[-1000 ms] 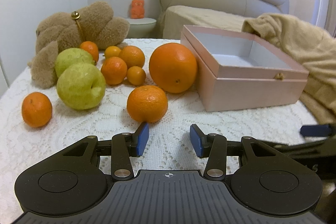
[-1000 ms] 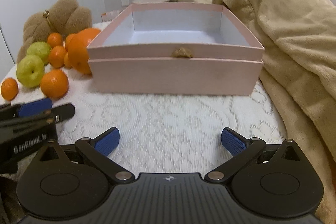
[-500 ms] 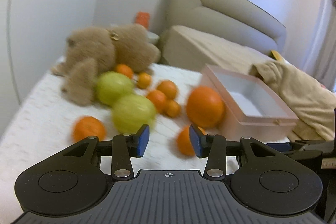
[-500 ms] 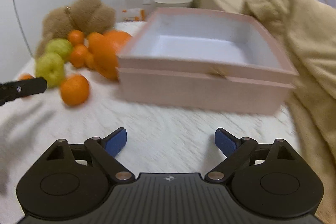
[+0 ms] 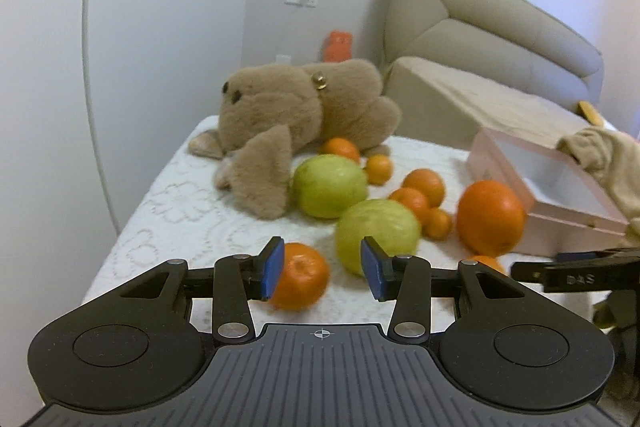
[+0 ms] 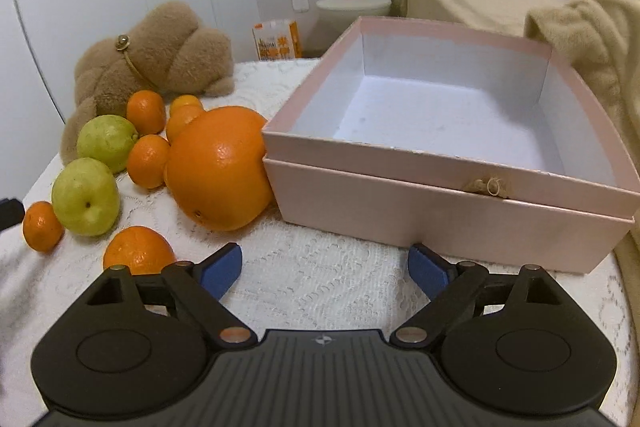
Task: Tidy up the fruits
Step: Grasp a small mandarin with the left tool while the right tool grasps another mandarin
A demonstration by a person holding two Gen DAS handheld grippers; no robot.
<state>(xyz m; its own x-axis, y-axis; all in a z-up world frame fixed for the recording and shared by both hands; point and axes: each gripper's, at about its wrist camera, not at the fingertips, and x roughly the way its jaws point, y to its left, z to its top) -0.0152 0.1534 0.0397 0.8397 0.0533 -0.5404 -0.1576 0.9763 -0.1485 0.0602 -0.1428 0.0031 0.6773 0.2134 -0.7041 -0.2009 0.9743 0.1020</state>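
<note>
Left gripper [image 5: 322, 273] hovers with jaws apart above a lace tablecloth [image 5: 180, 211], a mandarin [image 5: 298, 281] just beyond its left pad. Two green apples [image 5: 330, 185] lie beside a plush toy [image 5: 296, 115]. A large orange [image 5: 490, 217] sits against a pink box [image 5: 576, 215].

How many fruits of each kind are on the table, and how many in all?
Big orange: 1
Green fruits: 2
Mandarins: 7
Total: 10
</note>
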